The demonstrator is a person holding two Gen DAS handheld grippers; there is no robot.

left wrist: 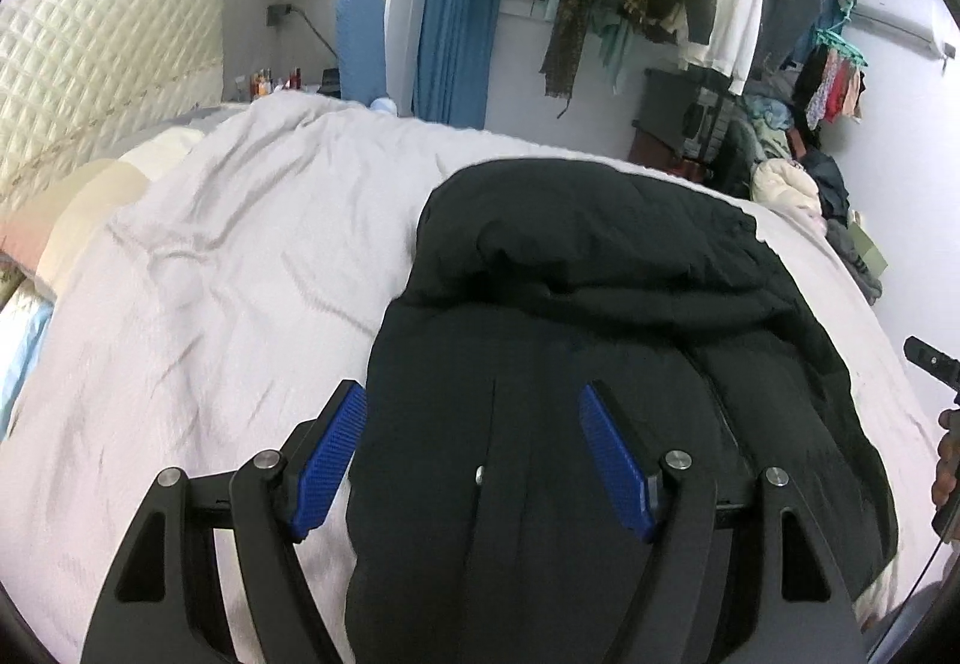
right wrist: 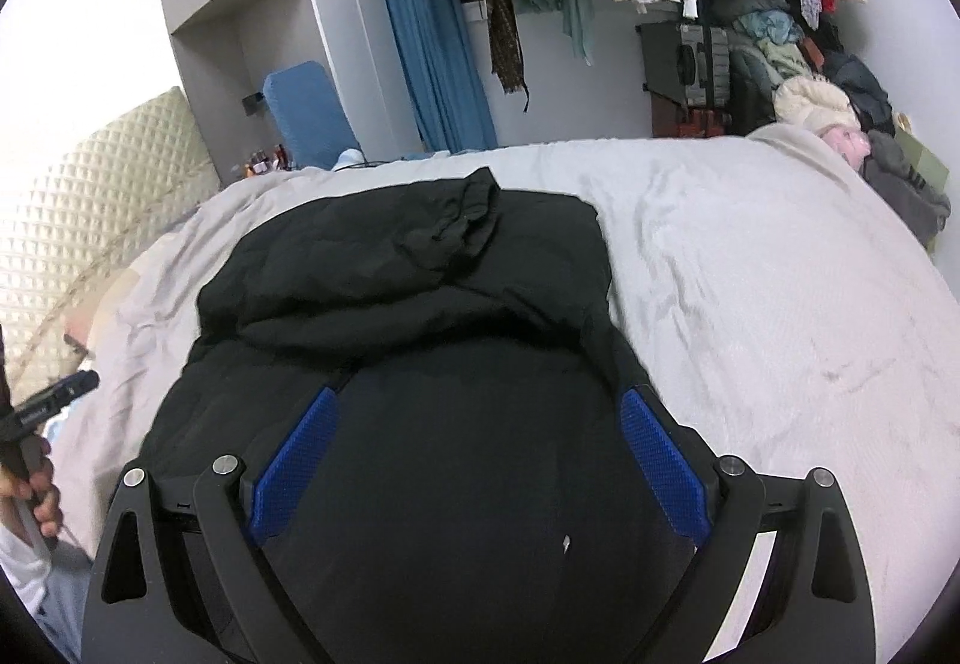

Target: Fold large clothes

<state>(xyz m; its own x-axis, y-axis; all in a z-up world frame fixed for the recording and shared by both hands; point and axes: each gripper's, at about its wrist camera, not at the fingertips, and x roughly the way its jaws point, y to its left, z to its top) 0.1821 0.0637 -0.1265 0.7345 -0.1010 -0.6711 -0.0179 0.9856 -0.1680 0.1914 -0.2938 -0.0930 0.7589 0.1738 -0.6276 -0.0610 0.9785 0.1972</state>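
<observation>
Black claws with blue pads

The left gripper (left wrist: 474, 406) and right gripper (right wrist: 477, 409) each have 2 black fingers, bumpy blue pads (left wrist: 615, 463) inside, and shiny round silver screws (right wrist: 732, 465) behind them.

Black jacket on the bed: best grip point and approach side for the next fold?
Judging by its pose, grip the black jacket at its near hem corners, one per gripper, coming from the near edge of the bed. It lies flat, hood end far, so the hem is closest and thinnest.

Left claw (left wrist: 474, 460), right claw (right wrist: 477, 469) agape, empty.
</observation>
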